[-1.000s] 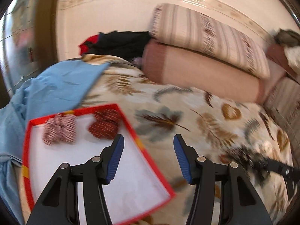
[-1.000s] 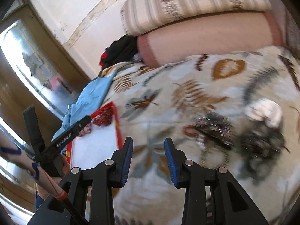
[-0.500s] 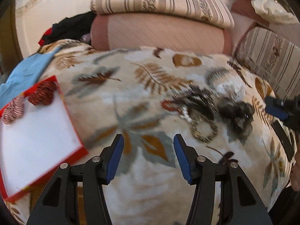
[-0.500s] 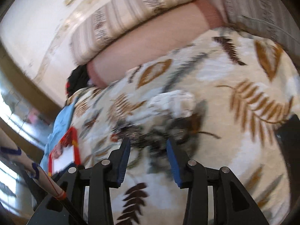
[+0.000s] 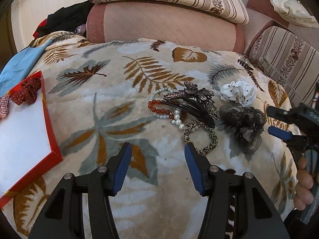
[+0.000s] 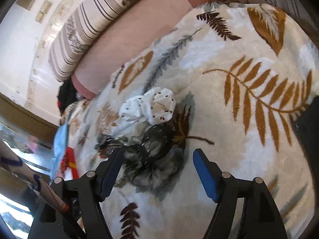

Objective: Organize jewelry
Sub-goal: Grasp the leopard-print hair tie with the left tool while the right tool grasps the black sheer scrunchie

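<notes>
A pile of accessories lies on the leaf-print blanket (image 5: 119, 103): a red and white bead bracelet (image 5: 165, 111), a dark butterfly hair clip (image 5: 197, 97), a leopard-print scrunchie (image 5: 201, 137), a black sheer scrunchie (image 5: 243, 123) (image 6: 157, 155) and a white dotted scrunchie (image 5: 237, 93) (image 6: 151, 105). A red-rimmed white tray (image 5: 49, 123) at the left holds a red dotted scrunchie (image 5: 27, 93). My left gripper (image 5: 157, 159) is open and empty, just short of the leopard scrunchie. My right gripper (image 6: 157, 167) is open, its jaws on either side of the black scrunchie.
Striped and pink cushions (image 5: 163, 20) line the back and right edge of the bed. A blue cloth (image 5: 18, 67) lies behind the tray, dark clothes (image 5: 65, 18) beyond it. A dark flat object (image 6: 309, 131) lies at the right in the right wrist view.
My left gripper has swung right from the tray toward the pile. My right gripper has moved in over the black scrunchie and opened wider.
</notes>
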`<state>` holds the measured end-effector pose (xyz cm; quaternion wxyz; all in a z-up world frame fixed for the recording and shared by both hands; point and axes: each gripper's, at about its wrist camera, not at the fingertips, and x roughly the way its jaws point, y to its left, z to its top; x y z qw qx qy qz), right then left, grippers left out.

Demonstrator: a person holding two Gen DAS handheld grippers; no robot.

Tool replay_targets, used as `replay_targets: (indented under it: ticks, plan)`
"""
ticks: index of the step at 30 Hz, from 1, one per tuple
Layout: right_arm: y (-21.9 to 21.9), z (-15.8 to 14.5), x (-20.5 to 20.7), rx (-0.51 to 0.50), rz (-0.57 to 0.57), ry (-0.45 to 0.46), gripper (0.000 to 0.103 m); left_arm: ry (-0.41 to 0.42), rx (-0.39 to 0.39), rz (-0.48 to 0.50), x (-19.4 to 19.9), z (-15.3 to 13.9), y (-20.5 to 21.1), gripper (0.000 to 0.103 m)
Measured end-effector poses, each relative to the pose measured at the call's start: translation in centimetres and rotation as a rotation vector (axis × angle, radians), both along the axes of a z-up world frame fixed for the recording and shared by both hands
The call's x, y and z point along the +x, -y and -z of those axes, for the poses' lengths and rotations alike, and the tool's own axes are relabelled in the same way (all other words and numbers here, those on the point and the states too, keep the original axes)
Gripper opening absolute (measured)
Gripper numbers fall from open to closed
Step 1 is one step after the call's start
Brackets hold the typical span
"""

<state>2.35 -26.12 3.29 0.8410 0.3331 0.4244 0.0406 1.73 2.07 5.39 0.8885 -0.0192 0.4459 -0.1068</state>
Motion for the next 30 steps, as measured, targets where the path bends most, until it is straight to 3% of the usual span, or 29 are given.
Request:
replay_targets:
  ticks: [4, 5, 6, 7, 8, 9, 14, 16, 23, 24, 30]
  plan:
    - [-2.0, 1.1, 2.1, -0.062, -0.065, -0.038, 0.078, -0.018, -0.014, -0.003, 0.6, 0.0, 0.0, 0.054]
    - [-2.8, 1.3, 2.7, -0.095, -0.091, -0.048, 0.071, -0.02, -0.013, -0.002, 0.8, -0.1, 0.1, 0.054]
    - [-3.4, 1.5, 3.1, -0.113, -0.116, -0.059, 0.042, -0.022, -0.012, 0.0, 0.9, -0.1, 0.2, 0.054]
    - [-3.8, 1.7, 3.3, -0.117, -0.132, -0.071, 0.032, -0.024, -0.012, 0.004, 1.0, -0.1, 0.4, 0.054]
    - [-3.9, 1.8, 3.3, -0.111, -0.138, -0.074, 0.03, -0.027, -0.01, 0.012, 1.1, -0.1, 0.7, 0.054]
    - [-4.0, 1.7, 3.0, -0.097, -0.144, -0.059, 0.022, -0.03, -0.006, 0.021, 1.2, 0.0, 1.1, 0.054]
    - [-2.4, -1.2, 0.9, -0.088, -0.105, 0.032, 0.021, -0.035, 0.034, 0.047, 2.1, 1.3, 3.3, 0.051]
    - [-2.0, -1.8, 0.4, -0.081, -0.096, 0.054, 0.021, -0.054, 0.044, 0.061, 2.6, 1.9, 4.1, 0.031]
    - [-1.7, -2.9, -0.2, -0.039, -0.111, 0.098, 0.021, -0.063, 0.095, 0.07, 3.7, 3.7, 6.7, 0.019]
    - [-1.9, -3.1, -0.3, -0.042, -0.114, 0.107, 0.021, -0.043, 0.114, 0.066, 3.6, 3.7, 7.0, 0.011]
    - [-2.4, -3.9, -0.8, -0.029, -0.149, 0.148, 0.021, 0.028, 0.097, 0.045, 1.1, 2.2, 6.1, 0.01]
